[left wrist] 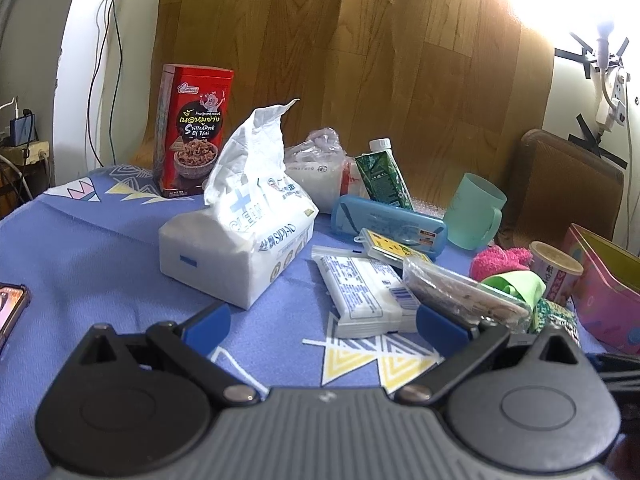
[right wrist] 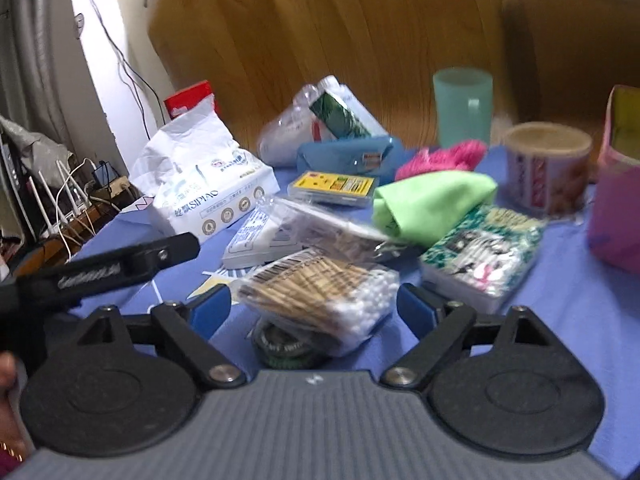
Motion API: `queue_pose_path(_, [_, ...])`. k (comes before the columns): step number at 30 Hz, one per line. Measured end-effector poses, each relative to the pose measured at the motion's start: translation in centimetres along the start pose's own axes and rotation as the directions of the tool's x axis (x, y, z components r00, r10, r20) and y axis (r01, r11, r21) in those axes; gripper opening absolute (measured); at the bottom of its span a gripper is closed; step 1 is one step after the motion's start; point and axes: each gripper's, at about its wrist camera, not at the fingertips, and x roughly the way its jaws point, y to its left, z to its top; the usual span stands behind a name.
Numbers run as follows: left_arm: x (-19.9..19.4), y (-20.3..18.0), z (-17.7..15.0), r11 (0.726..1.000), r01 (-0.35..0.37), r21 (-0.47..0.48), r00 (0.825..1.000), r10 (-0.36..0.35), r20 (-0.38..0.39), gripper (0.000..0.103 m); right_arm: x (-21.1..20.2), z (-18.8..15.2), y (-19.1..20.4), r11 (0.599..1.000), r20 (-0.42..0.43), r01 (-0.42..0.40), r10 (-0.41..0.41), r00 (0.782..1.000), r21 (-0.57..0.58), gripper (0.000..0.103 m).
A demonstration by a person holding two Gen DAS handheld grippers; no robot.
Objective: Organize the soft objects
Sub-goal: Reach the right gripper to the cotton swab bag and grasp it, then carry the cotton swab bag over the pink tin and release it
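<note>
Blown-out glare from a bare bulb (left wrist: pixel 604 30) upper right; right wrist view motion-blurred, fisheye-curved edges.

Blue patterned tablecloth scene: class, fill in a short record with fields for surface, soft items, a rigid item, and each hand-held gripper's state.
surface: blue patterned tablecloth
soft items: white tissue pack; folded green cloth; fluffy pink cloth
rigid item: red snack tin, upright behind the tissue pack
left hand-held gripper: open, holding nothing
right hand-held gripper: open, either side of a clear cotton-swab bag
</note>
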Motion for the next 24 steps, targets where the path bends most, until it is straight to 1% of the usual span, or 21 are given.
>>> queue_pose_path(1, [0.0, 0.0, 0.0, 1.0, 0.0, 0.0, 1.0, 0.0, 0.001, 0.103, 0.3, 0.0, 0.1, 1.0, -0.006, 0.007, -0.007, 1.0, -0.003, 0.075])
queue_pose_path(2, [0.0, 0.0, 0.0, 1.0, 0.0, 0.0, 1.0, 0.0, 0.002, 0.103, 0.2, -0.1, 0.4, 1.0, -0.006, 0.017, -0.017, 1.0, -0.008, 0.063])
queue_pose_path(3, [0.0, 0.0, 0.0, 1.0, 0.0, 0.0, 1.0, 0.0, 0.002, 0.103, -0.1, -0.2, 0.5, 1.0, -0.004, 0.025, -0.025, 1.0, -0.011, 0.047])
queue_pose_path(7, [0.0, 0.0, 0.0, 1.0, 0.001, 0.001, 1.0, -0.001, -0.002, 0.103, -2.7, -0.8, -1.0, 0.999, 0.029, 0.033, -0.034, 0.999, 0.037, 0.043])
queue_pose_path(11, [0.3, -0.4, 0.1, 1.0, 0.018, 0.026, 0.999, -0.017, -0.036, 0.103, -5.7, -2.4, -1.9, 0.994, 0.06, 0.106, -0.105, 0.993, -0.008, 0.04])
queue_pose_path(12, [0.3, -0.7, 0.1, 0.999, 0.031, 0.042, 0.998, -0.029, -0.047, 0.103, -6.7, -2.9, -2.0, 0.992, 0.073, 0.123, -0.121, 0.99, -0.019, 0.04])
queue_pose_path(14, [-0.4, -1.8, 0.0, 0.993, 0.08, 0.081, 0.994, -0.074, -0.075, 0.103, -8.8, -3.9, -2.1, 0.985, 0.104, 0.165, -0.16, 0.982, -0.05, 0.04])
queue_pose_path(15, [-0.9, -2.5, -0.2, 0.988, 0.126, 0.086, 0.989, -0.119, -0.091, 0.103, -9.8, -4.5, -2.2, 0.98, 0.116, 0.189, -0.181, 0.977, -0.068, 0.04])
queue_pose_path(16, [-1.6, -3.6, -0.4, 0.975, 0.201, 0.093, 0.975, -0.19, -0.115, 0.103, -10.3, -4.9, -2.3, 0.975, 0.121, 0.208, -0.197, 0.973, -0.082, 0.041])
queue_pose_path(17, [-2.1, -4.7, -0.6, 0.96, 0.258, 0.108, 0.96, -0.242, -0.138, 0.103, -10.7, -5.4, -2.5, 0.971, 0.121, 0.221, -0.209, 0.97, -0.094, 0.043])
queue_pose_path(18, [-2.5, -5.9, -0.8, 0.942, 0.31, 0.126, 0.943, -0.289, -0.162, 0.103, -11.0, -5.8, -2.7, 0.969, 0.113, 0.226, -0.215, 0.97, -0.101, 0.044])
queue_pose_path(19, [-2.8, -7.4, -1.0, 0.918, 0.368, 0.149, 0.921, -0.338, -0.193, 0.103, -11.3, -6.1, -2.9, 0.969, 0.102, 0.223, -0.213, 0.972, -0.104, 0.048])
queue_pose_path(20, [-3.0, -8.4, -1.2, 0.901, 0.403, 0.16, 0.905, -0.366, -0.216, 0.103, -11.2, -6.4, -3.1, 0.971, 0.089, 0.216, -0.207, 0.974, -0.104, 0.053])
queue_pose_path(21, [-3.0, -9.4, -1.3, 0.883, 0.438, 0.167, 0.886, -0.394, -0.244, 0.103, -11.3, -6.5, -3.3, 0.972, 0.083, 0.213, -0.205, 0.975, -0.103, 0.06])
queue_pose_path(22, [-2.8, -10.4, -1.5, 0.866, 0.472, 0.165, 0.865, -0.419, -0.276, 0.103, -11.3, -6.6, -3.4, 0.971, 0.082, 0.213, -0.205, 0.975, -0.105, 0.064])
queue_pose_path(24, [-2.2, -11.6, -1.6, 0.853, 0.5, 0.151, 0.841, -0.436, -0.319, 0.102, -11.0, -6.3, -3.5, 0.97, 0.067, 0.216, -0.21, 0.975, -0.114, 0.066])
